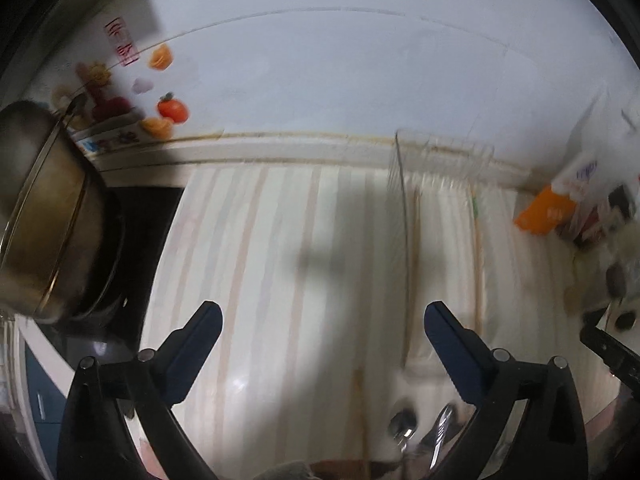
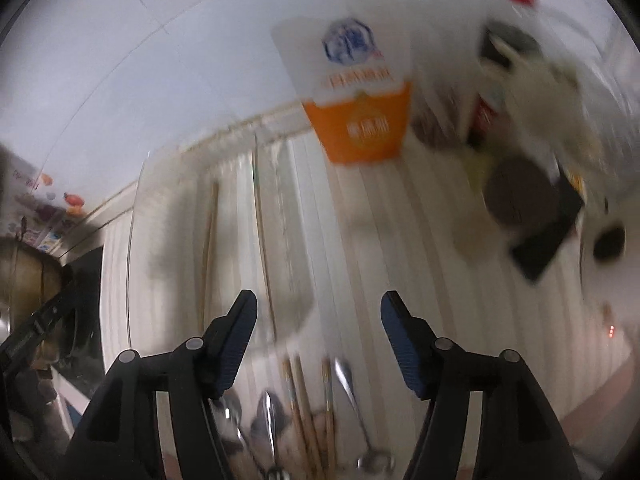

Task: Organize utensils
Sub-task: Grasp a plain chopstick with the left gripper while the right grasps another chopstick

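Utensils (image 2: 308,412) are lying at lower centre of the right wrist frame, long axes running up-frame, between the right gripper's (image 2: 319,338) open, empty fingers; left gripper (image 1: 323,346) wide open, farther off.

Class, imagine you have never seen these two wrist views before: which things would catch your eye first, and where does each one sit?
The orange-and-white carton stands out, upright at the far edge of the striped counter. At the left sits a metal pot on a dark stove. Nearest, a blurred huddle of spoons and chopsticks lies below the open right gripper; the left gripper gapes wide over bare counter.
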`<state>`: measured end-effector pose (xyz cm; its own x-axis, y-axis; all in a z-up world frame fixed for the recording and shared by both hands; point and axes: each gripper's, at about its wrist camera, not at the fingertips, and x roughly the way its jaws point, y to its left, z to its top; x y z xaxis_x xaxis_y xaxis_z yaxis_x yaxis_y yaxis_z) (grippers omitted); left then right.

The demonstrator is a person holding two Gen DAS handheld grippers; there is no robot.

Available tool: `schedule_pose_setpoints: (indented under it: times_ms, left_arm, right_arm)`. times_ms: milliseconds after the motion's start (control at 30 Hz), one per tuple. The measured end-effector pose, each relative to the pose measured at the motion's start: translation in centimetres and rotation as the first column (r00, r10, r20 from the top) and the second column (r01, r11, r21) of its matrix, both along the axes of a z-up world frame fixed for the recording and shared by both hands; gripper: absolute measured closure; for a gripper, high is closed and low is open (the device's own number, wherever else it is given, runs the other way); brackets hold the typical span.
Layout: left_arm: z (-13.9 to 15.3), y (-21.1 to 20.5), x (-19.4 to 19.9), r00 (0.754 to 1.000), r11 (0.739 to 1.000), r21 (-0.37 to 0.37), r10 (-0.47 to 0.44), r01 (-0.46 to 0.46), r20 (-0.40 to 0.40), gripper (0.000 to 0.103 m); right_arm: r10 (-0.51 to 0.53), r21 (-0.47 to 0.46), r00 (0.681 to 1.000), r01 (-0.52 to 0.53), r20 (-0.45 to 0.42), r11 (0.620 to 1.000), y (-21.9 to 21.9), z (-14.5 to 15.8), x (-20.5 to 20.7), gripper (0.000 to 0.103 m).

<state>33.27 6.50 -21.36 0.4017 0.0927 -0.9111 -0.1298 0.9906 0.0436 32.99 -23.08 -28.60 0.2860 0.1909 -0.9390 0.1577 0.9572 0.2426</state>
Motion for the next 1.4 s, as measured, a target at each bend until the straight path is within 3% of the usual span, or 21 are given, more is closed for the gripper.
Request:
schedule_pose_setpoints:
  times_ms: [67, 100, 133, 300, 433, 500, 533, 600, 633, 667, 733, 800, 1000, 1133, 1200, 1267, 1333, 1400]
  left_arm:
    - [-1.5, -0.3, -2.5, 0.999, 1.0, -0.005, -0.005, 0.005, -0.043, 0.0]
    - [-2.8, -0.6, -4.0, 0.996, 1.0, -0.013, -0.017, 0.016, -0.086, 0.0]
    - [-4.0, -0.9, -5.1, 0.993, 0.999, -0.026, -0.029, 0.026, -0.117, 0.0]
    - [-11.0, -3.1, -9.4, 0.949, 0.991, -0.124, -0.088, 0.052, -0.302, 0.006]
    - [-14.2, -4.6, -10.1, 0.93, 0.983, -0.173, -0.121, 0.063, -0.347, 0.019]
    - [-15.2, -5.1, -10.1, 0.925, 0.983, -0.17, -0.129, 0.072, -0.357, 0.033]
    - [-15.6, -5.4, -10.1, 0.923, 0.984, -0.159, -0.132, 0.079, -0.362, 0.049]
    - [-15.7, -5.8, -10.1, 0.929, 0.987, -0.128, -0.136, 0.097, -0.343, 0.068]
    - [-15.6, -6.1, -10.1, 0.929, 0.988, -0.102, -0.147, 0.119, -0.34, 0.085]
    - [-15.5, -6.2, -10.2, 0.928, 0.987, -0.089, -0.156, 0.134, -0.337, 0.094]
    - [-15.3, -6.3, -10.4, 0.926, 0.987, -0.093, -0.157, 0.133, -0.342, 0.098]
    - [-15.0, -5.6, -10.5, 0.924, 0.988, -0.089, -0.148, 0.124, -0.353, 0.098]
    - [-14.6, -3.6, -10.7, 0.923, 0.988, -0.137, -0.123, 0.078, -0.363, 0.097]
    - [-14.5, -3.5, -10.7, 0.92, 0.988, -0.136, -0.125, 0.08, -0.372, 0.091]
    - [-14.9, -4.4, -11.0, 0.918, 0.986, -0.138, -0.14, 0.094, -0.371, 0.084]
    - [-15.2, -5.6, -12.0, 0.914, 0.981, -0.149, -0.168, 0.12, -0.37, 0.066]
    - [-15.0, -7.5, -12.2, 0.906, 0.977, -0.147, -0.198, 0.153, -0.373, 0.054]
    - [-14.8, -8.8, -12.2, 0.905, 0.978, -0.117, -0.202, 0.17, -0.374, 0.054]
  right_arm:
    - [0.01, 0.022, 0.999, -0.009, -0.031, 1.0, 0.1, -1.3, -2.7, 0.063]
    - [0.011, 0.026, 0.998, -0.01, -0.056, 1.0, 0.1, -2.0, -3.8, 0.08]
    - [0.013, 0.032, 0.996, -0.011, -0.083, 0.999, 0.2, -2.9, -5.0, 0.088]
    - [0.044, 0.065, 0.981, -0.032, -0.187, 0.997, 1.0, -6.4, -8.7, 0.092]
    - [0.104, 0.07, 0.968, -0.09, -0.227, 0.993, 3.2, -8.2, -9.5, 0.092]
    - [0.12, 0.065, 0.963, -0.107, -0.24, 0.992, 4.1, -9.2, -9.6, 0.092]
    - [0.129, 0.055, 0.962, -0.119, -0.24, 0.991, 4.6, -9.7, -9.5, 0.092]
    - [0.14, 0.012, 0.96, -0.141, -0.242, 0.99, 5.4, -10.3, -9.3, 0.092]
    - [0.149, -0.024, 0.957, -0.16, -0.248, 0.987, 5.8, -10.7, -9.3, 0.092]
    - [0.155, -0.059, 0.95, -0.177, -0.27, 0.982, 6.2, -11.2, -9.4, 0.092]
    - [0.166, -0.109, 0.952, -0.2, -0.257, 0.974, 6.9, -11.1, -9.6, 0.094]
    - [0.177, -0.139, 0.947, -0.22, -0.267, 0.966, 7.2, -11.2, -10.1, 0.103]
    - [0.201, -0.136, 0.919, -0.26, -0.338, 0.956, 6.5, -12.1, -12.2, 0.103]
    - [0.208, -0.139, 0.923, -0.263, -0.323, 0.955, 6.1, -12.9, -13.4, 0.103]
    - [0.198, -0.134, 0.924, -0.253, -0.326, 0.958, 5.9, -13.4, -13.9, 0.103]
    - [0.201, -0.135, 0.924, -0.256, -0.325, 0.957, 6.0, -13.8, -13.9, 0.103]
    - [0.184, -0.116, 0.929, -0.232, -0.322, 0.966, 5.5, -14.0, -13.6, 0.103]
    - [0.153, -0.078, 0.934, -0.188, -0.321, 0.979, 4.5, -14.3, -13.9, 0.103]
